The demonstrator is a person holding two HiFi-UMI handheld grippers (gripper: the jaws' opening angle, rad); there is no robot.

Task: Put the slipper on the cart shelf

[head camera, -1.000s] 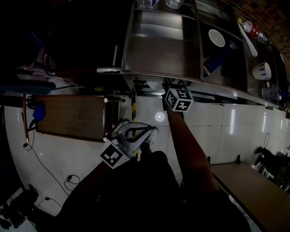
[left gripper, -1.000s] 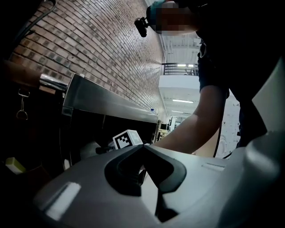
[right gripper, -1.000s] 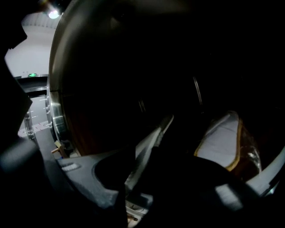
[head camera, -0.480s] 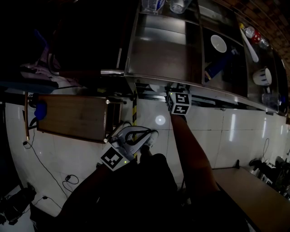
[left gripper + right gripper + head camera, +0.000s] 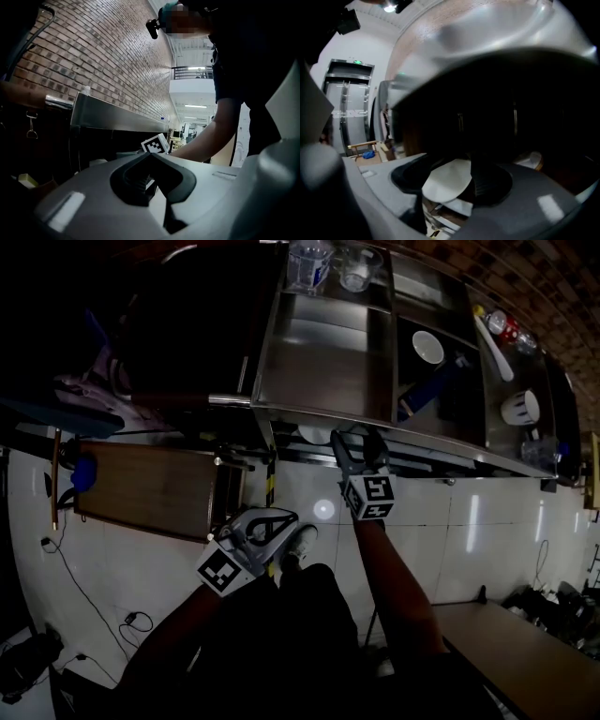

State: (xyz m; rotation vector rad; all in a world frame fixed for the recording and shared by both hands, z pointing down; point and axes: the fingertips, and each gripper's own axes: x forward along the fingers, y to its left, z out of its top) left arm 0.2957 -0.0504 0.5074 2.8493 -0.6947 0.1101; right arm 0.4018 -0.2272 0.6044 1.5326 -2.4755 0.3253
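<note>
A pale white slipper (image 5: 447, 180) lies on the dark lower shelf under the steel cart top (image 5: 487, 33). It sits between the spread jaws of my right gripper (image 5: 447, 183), and the pads stand off it. In the head view the right gripper (image 5: 356, 444) reaches to the front edge of the cart (image 5: 319, 362), with its marker cube behind it. A pale shape (image 5: 314, 434) shows under that edge, just left of the jaws. My left gripper (image 5: 279, 521) hangs low over the floor near my leg, its fingers together on nothing.
The cart top holds glass cups (image 5: 309, 259), a white bowl (image 5: 428, 346) and a white ladle (image 5: 494, 337). A wooden table (image 5: 150, 486) stands to the left and another (image 5: 506, 634) at lower right. My white shoe (image 5: 302, 542) is on the tiled floor, with cables (image 5: 94, 596) at left.
The right gripper has drawn back from under the cart's edge, so its jaws now show in the head view. The left gripper has hardly moved.
</note>
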